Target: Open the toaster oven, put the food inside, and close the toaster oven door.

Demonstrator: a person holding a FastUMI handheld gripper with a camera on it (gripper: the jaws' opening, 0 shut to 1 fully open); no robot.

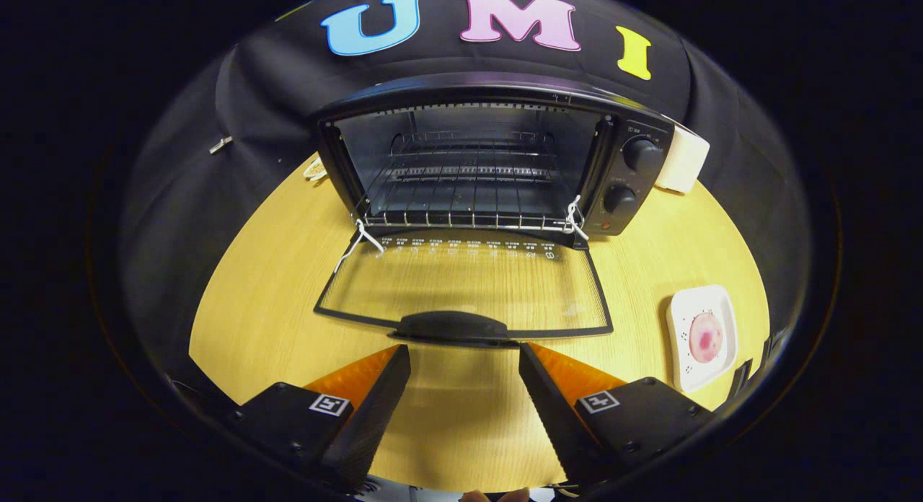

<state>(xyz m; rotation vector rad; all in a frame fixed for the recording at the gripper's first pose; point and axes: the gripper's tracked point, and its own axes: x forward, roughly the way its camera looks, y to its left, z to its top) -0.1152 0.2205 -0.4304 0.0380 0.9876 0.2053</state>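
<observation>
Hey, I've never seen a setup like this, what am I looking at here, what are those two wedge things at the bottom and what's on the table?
This is one wide-angle picture, taken by a camera riding on handheld tongs that a person carries; there is no robot arm. The two wedges are the tongs' fingers, pointing forward. They stand apart and hold nothing.

Just ahead of them, on a wooden table, is a toaster oven. Its glass door is folded down flat, handle nearest the fingers, and a wire rack sits inside. To the right of the door lies a small white plate with a round pink piece of food.
</observation>
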